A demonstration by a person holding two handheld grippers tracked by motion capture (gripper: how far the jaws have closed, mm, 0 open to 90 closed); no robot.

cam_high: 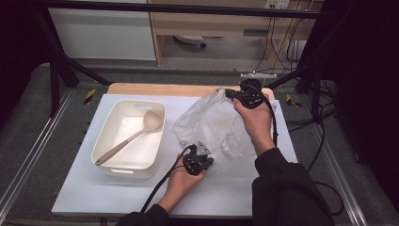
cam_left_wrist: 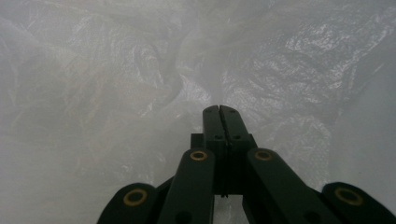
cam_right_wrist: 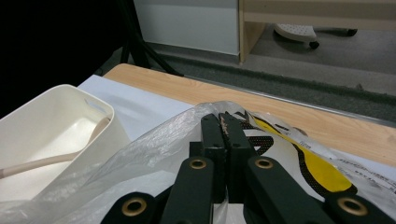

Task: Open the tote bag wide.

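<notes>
The clear plastic bag [cam_high: 212, 123] stretches between both claws. The left gripper [cam_high: 200, 157] pinches its near edge low, jaws closed; the right gripper [cam_high: 242, 94] clamps its far rim, raised.

The thin clear plastic bag [cam_high: 211, 123] is crinkled and glossy, catching light along its creases, with a yellow and black print on one face (seen in the right gripper view). The black two-jaw left gripper [cam_left_wrist: 219, 112] and right gripper [cam_right_wrist: 221, 120] look like matt hard plastic with small brass-coloured rivets. The cream rectangular plastic tub [cam_high: 106, 141] is smooth with a soft sheen; the beige spoon [cam_high: 134, 136] inside looks matt. The white table cover [cam_high: 94, 188] is smooth and matt, and pale wood [cam_high: 155, 89] shows at its far edge.
</notes>
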